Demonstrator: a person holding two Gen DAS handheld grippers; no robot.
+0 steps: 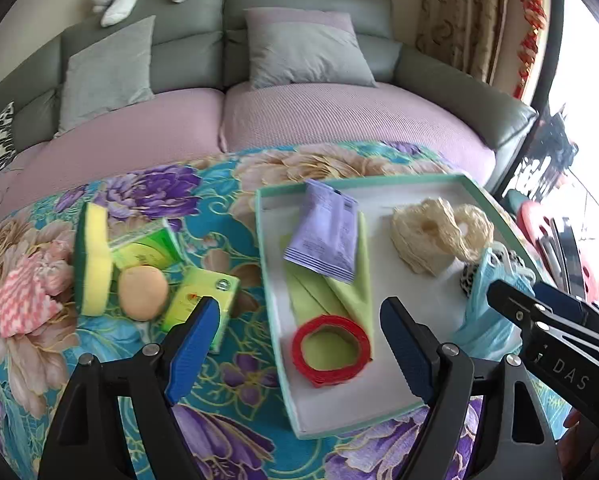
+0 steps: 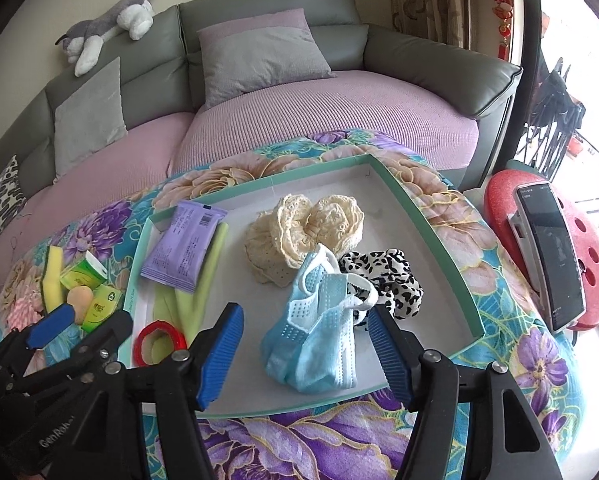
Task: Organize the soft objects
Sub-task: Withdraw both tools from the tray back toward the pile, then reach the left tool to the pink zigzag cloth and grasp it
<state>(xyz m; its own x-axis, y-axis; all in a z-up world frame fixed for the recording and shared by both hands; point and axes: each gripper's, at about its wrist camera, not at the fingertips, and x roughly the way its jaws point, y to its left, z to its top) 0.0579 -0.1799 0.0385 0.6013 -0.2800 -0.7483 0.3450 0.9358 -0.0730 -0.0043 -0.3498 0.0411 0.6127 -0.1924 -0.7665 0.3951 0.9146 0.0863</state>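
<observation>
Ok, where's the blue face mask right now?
The blue face mask lies in the teal-rimmed tray, near its front edge, overlapping the leopard-print scrunchie, just ahead of the cream lace fabric.

2 wrist fisheye views, each angled steeply down along its own blue-padded fingers, close over a floral cloth (image 1: 147, 196). Left view: over the tray's (image 1: 383, 412) left edge. Right view: over its near right part. Shared: tray (image 2: 431, 216), sofa (image 2: 419, 64).

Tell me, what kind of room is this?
Most likely a living room at home: a grey sofa with lilac seat covers, a grey-and-white plush dog on its backrest, patterned beige curtains by a bright window.
</observation>
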